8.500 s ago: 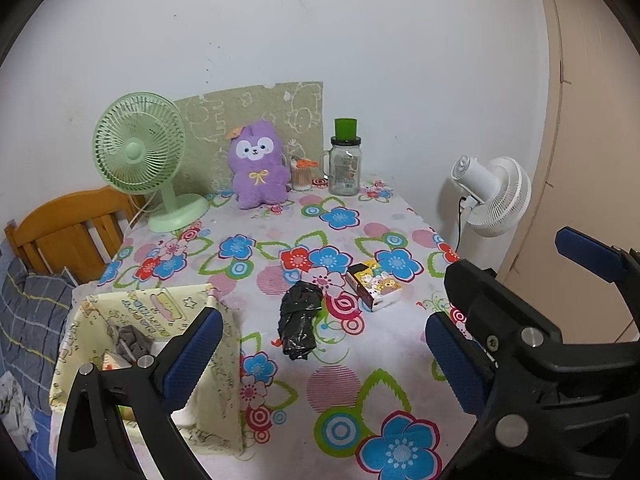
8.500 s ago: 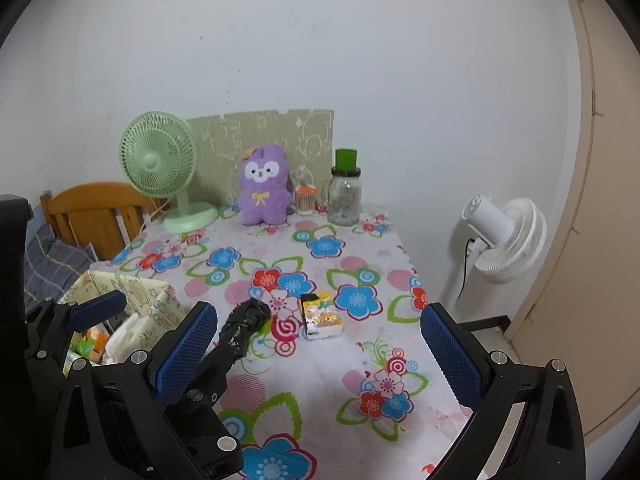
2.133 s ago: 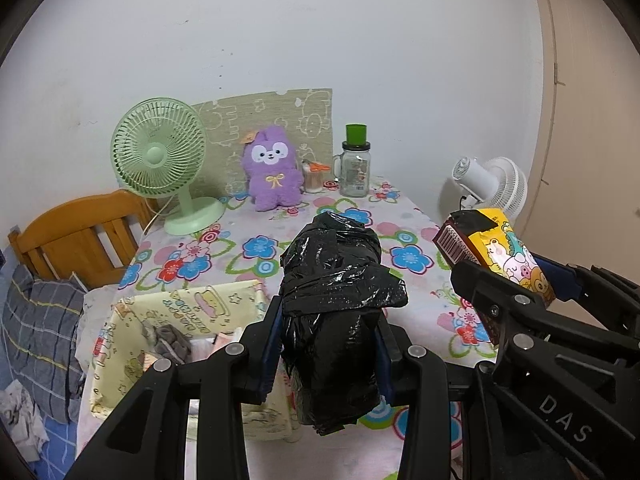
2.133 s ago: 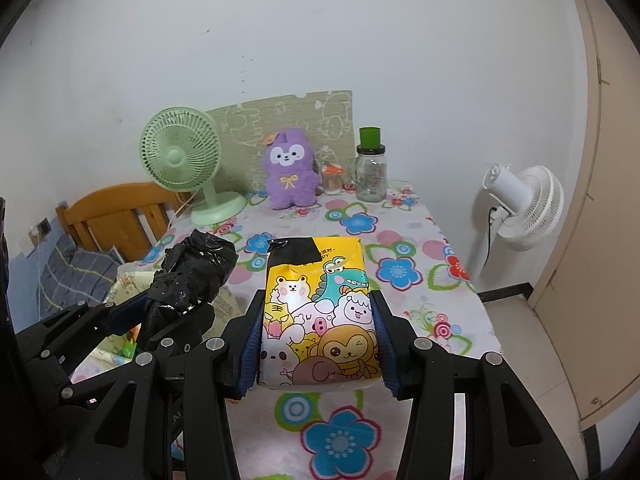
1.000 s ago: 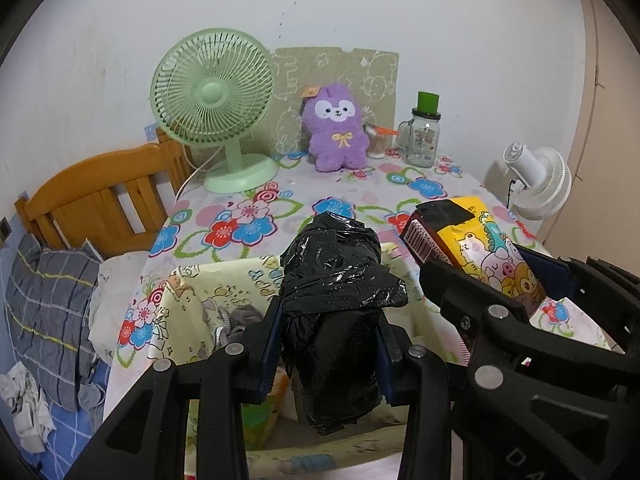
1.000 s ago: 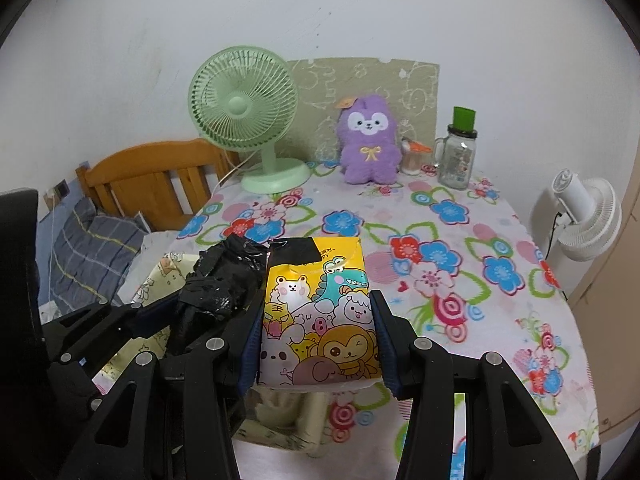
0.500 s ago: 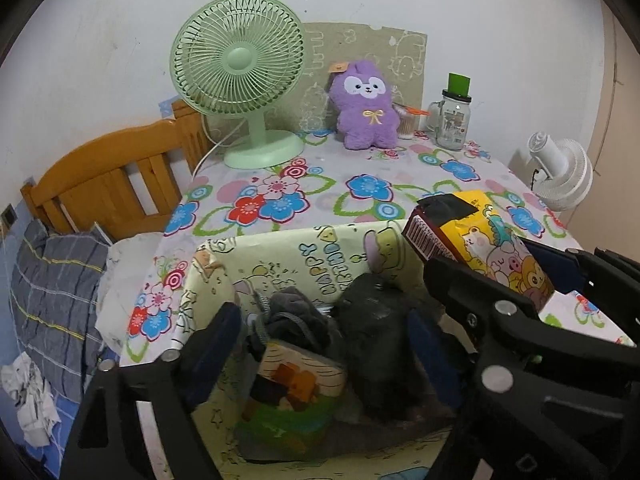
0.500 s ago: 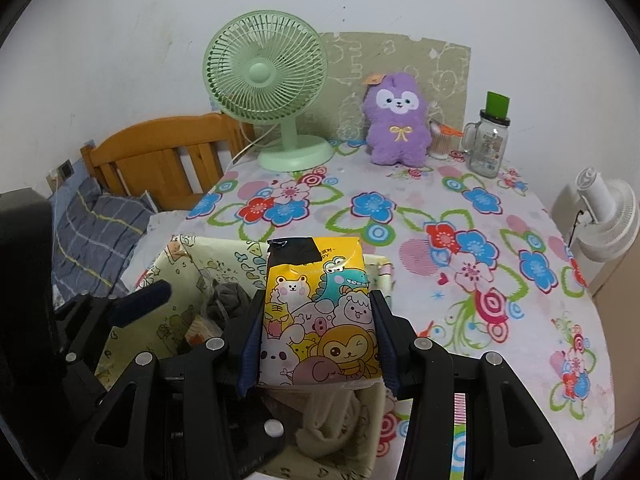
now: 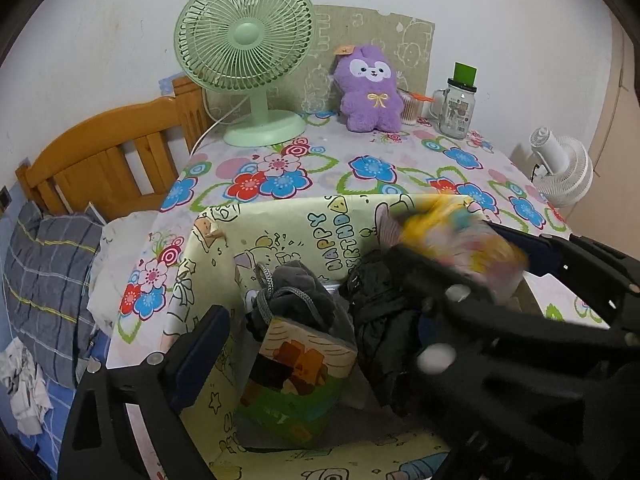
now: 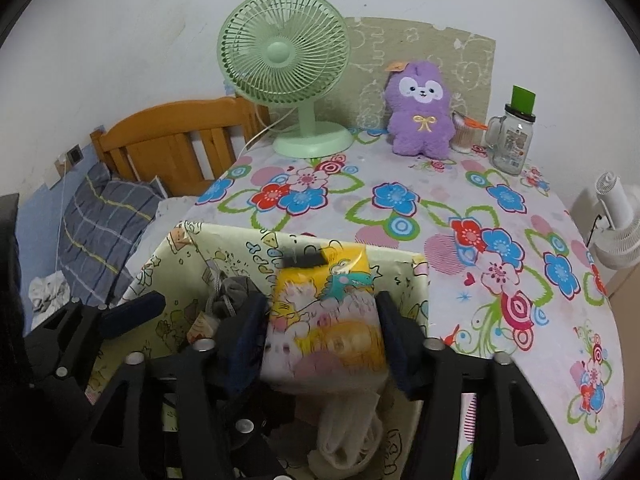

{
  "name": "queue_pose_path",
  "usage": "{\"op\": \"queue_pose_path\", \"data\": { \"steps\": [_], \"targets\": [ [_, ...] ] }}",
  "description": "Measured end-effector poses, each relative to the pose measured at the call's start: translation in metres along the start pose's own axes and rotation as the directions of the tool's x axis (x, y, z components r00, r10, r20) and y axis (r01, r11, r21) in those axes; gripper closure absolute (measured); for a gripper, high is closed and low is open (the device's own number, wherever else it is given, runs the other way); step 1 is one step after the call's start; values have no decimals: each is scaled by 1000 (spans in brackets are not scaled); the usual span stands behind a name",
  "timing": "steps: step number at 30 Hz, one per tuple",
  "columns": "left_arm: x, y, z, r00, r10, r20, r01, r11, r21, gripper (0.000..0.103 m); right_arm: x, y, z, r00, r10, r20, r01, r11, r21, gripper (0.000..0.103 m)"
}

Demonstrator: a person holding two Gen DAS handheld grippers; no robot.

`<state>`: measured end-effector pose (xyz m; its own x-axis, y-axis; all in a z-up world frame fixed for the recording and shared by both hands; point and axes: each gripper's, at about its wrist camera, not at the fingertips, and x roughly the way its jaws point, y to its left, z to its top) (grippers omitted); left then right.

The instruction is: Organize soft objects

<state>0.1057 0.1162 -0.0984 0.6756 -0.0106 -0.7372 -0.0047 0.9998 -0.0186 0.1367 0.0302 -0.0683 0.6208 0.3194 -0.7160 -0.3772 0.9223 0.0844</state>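
Note:
A pale yellow cartoon-print storage box stands at the table's near left corner. Inside it lie a black plastic bundle, a grey drawstring pouch and a green packet. My left gripper is open and empty over the box. My right gripper holds a yellow cartoon-animal packet between its pads over the box; the packet is blurred, also in the left wrist view. A white cloth item lies under it.
A green desk fan, a purple plush toy and a glass jar with green lid stand at the table's far edge on the flowered cloth. A wooden headboard and bedding lie left. A white fan stands right.
My left gripper opened and dropped the black bundle into the box. My right gripper has lowered the yellow packet toward the box; it is now motion-blurred.

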Motion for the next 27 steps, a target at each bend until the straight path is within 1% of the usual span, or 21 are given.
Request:
{"op": "queue_pose_path", "data": {
  "steps": [1, 2, 6, 10, 18, 27],
  "targets": [
    [-1, 0, 0, 1000, 0, 1, 0, 1000, -1, 6, 0, 1, -1, 1000, -2, 1, 2, 1000, -5, 29],
    [-2, 0, 0, 1000, 2, 2, -2, 1000, -5, 6, -1, 2, -2, 1000, -7, 5, 7, 1000, -6, 26],
    [-4, 1, -1, 1000, 3, -4, -3, 1000, -20, 6, -5, 2, -4, 1000, -16, 3, 16, 1000, -6, 22],
    [-10, -2, -4, 1000, 1, 3, -1, 1000, -19, 6, -13, 0, -7, 999, -36, 15, 36, 999, -12, 15],
    [-24, -8, -11, 1000, -10, 20, 11, 1000, -28, 6, -32, -8, -15, 999, -43, 32, 43, 999, 2, 14],
    [-42, -28, -12, 998, -11, 57, 11, 1000, -9, 6, -61, -23, -23, 995, -63, 71, 61, 998, 28, 14]
  ]
}}
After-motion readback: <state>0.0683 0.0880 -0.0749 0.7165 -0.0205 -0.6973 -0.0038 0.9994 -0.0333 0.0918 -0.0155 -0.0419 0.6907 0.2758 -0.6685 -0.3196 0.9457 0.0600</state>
